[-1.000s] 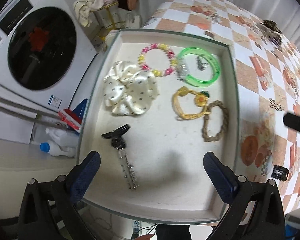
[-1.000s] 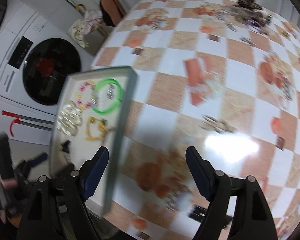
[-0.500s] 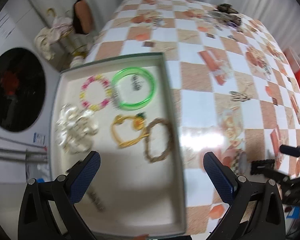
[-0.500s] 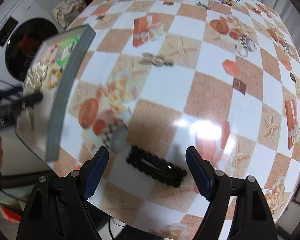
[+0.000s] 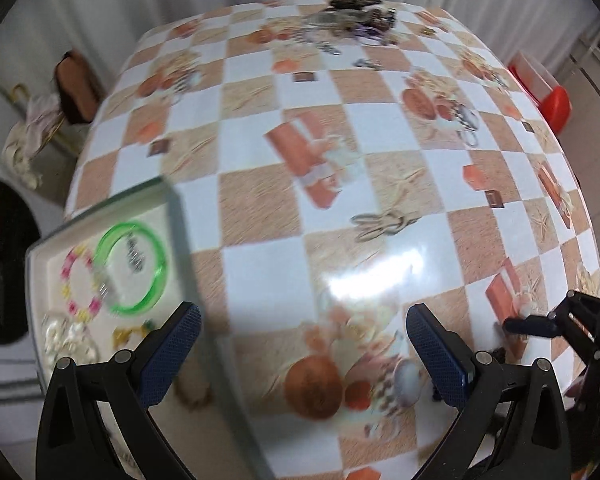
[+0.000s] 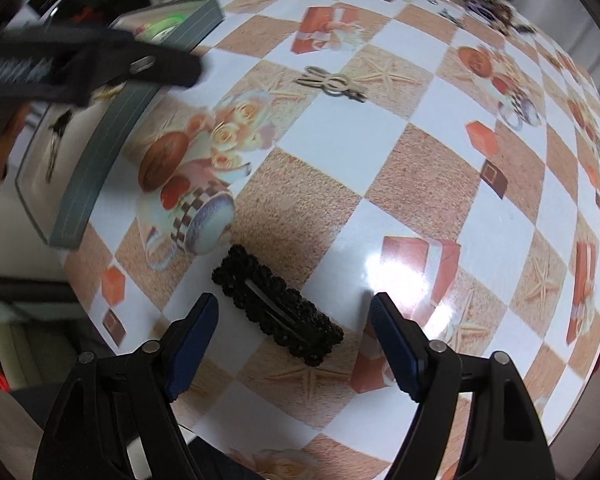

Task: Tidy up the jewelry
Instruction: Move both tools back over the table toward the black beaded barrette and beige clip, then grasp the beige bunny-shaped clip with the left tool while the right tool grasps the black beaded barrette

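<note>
A black beaded hair clip (image 6: pixel 278 305) lies flat on the checkered tablecloth between the open jaws of my right gripper (image 6: pixel 294 338), which hovers just above it. My left gripper (image 5: pixel 300 344) is open and empty over the table, right of the grey tray (image 5: pixel 176 216). The tray holds a green bangle (image 5: pixel 134 268), a pink-yellow bead bracelet (image 5: pixel 78 284), a cream scrunchie (image 5: pixel 66 340) and other pieces. A silver bow clip (image 5: pixel 384 222) lies mid-table; it also shows in the right wrist view (image 6: pixel 334 82). A pile of jewelry (image 5: pixel 352 12) sits at the far edge.
The tray (image 6: pixel 100 148) overhangs the table's left edge. The left gripper's body (image 6: pixel 80 64) crosses the top left of the right wrist view. A washing machine (image 5: pixel 0 256) stands left, a red bin (image 5: pixel 548 96) right. The table's near edge is close below both grippers.
My left gripper swung right, from over the tray to over the tablecloth. My right gripper moved down and closer, bringing the black hair clip between its open jaws.
</note>
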The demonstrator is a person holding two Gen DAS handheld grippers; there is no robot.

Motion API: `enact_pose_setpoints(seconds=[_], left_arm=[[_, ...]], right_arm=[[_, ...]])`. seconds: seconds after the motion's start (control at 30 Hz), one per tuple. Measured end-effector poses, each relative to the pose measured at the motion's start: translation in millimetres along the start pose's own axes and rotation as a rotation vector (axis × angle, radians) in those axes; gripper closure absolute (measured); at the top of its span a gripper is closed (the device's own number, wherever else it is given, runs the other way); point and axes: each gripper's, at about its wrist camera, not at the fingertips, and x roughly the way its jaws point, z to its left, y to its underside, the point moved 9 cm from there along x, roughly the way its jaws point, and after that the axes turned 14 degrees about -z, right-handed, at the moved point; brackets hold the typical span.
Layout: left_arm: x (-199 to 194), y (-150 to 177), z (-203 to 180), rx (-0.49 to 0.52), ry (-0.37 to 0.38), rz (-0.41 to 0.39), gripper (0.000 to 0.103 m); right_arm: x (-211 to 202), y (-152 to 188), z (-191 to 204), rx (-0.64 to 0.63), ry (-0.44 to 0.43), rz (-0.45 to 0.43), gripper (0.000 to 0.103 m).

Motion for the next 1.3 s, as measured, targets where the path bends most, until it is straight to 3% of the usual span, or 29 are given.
enact_pose_setpoints(seconds=[0.13,0.2,0.4,0.67,0.87,1.07,1.3], left_arm=[[14.3,-8.5,-17.0,0.049,0.023,0.001,0.000],[22.3,-11.7,-24.7,0.076,0.028,0.009,0.008],[40.4,-19.8,-40.2,0.113,0.034,0.021,0.008],[67.4,-30.6,-68.5,0.210,0.073,0.011,0.008],[79.0,-30.0,-76.2,0.247,0.126,0.016,0.008],[75.0,-29.3,-78.4,0.237,0.158,0.010,0.024],[64.3,-27.4,-81.8,0.222,0.154,0.005,0.071]], right_arm=[[3.7,3.2,-4.0,-0.067,0.008,0.008,0.039],[3.2,3.0,-7.3,-0.085,0.025,-0.003,0.048],[-1.4,2.5,-27.3,-0.013,0.073,-0.027,0.049],[-11.3,1.7,-72.1,0.219,0.112,-0.049,0.049],[-15.1,3.4,-79.3,0.265,0.108,-0.057,0.049],[-13.2,4.7,-78.6,0.291,0.108,-0.064,0.049],[-10.1,3.9,-76.3,0.307,0.123,-0.063,0.049]])
